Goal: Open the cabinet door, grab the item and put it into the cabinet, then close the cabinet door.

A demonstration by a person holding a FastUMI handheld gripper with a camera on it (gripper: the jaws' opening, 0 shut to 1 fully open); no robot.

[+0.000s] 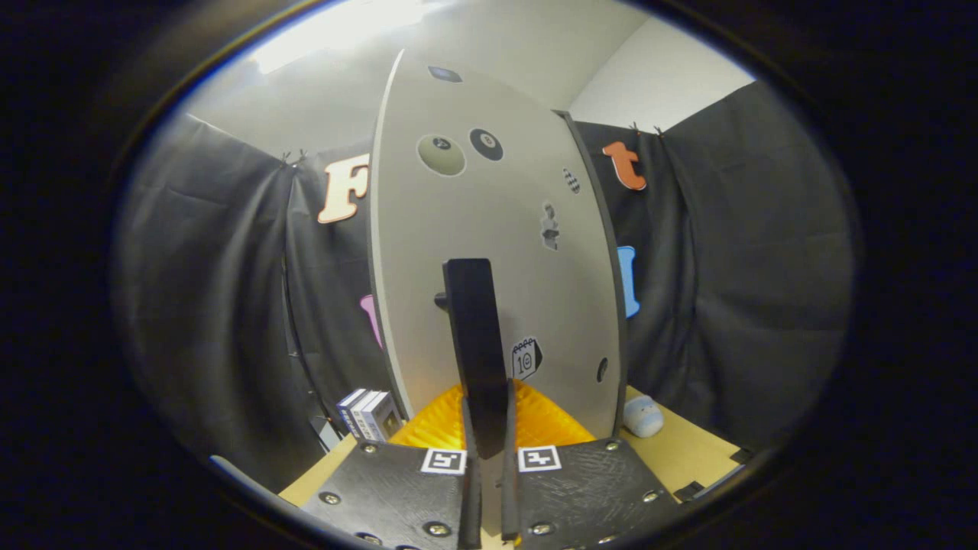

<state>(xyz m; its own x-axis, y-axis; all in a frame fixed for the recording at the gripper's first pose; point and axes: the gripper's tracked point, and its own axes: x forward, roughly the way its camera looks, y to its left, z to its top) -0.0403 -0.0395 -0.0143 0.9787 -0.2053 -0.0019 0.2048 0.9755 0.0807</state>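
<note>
Tongs (487, 428) nearly together, seemingly pinching the black handle (475, 344) of the cabinet door (489, 252).

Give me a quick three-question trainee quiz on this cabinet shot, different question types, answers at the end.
1. True or false: the gripper is shut on the cabinet door's handle.
2. Which soft item sits on the table to the right of the cabinet door? A) pale blue plush toy B) red mug C) green bottle
3. Fill in: the small boxes stand to the ___ of the door.

Key: 1 true; 2 A, the plush toy; 3 left.
</note>
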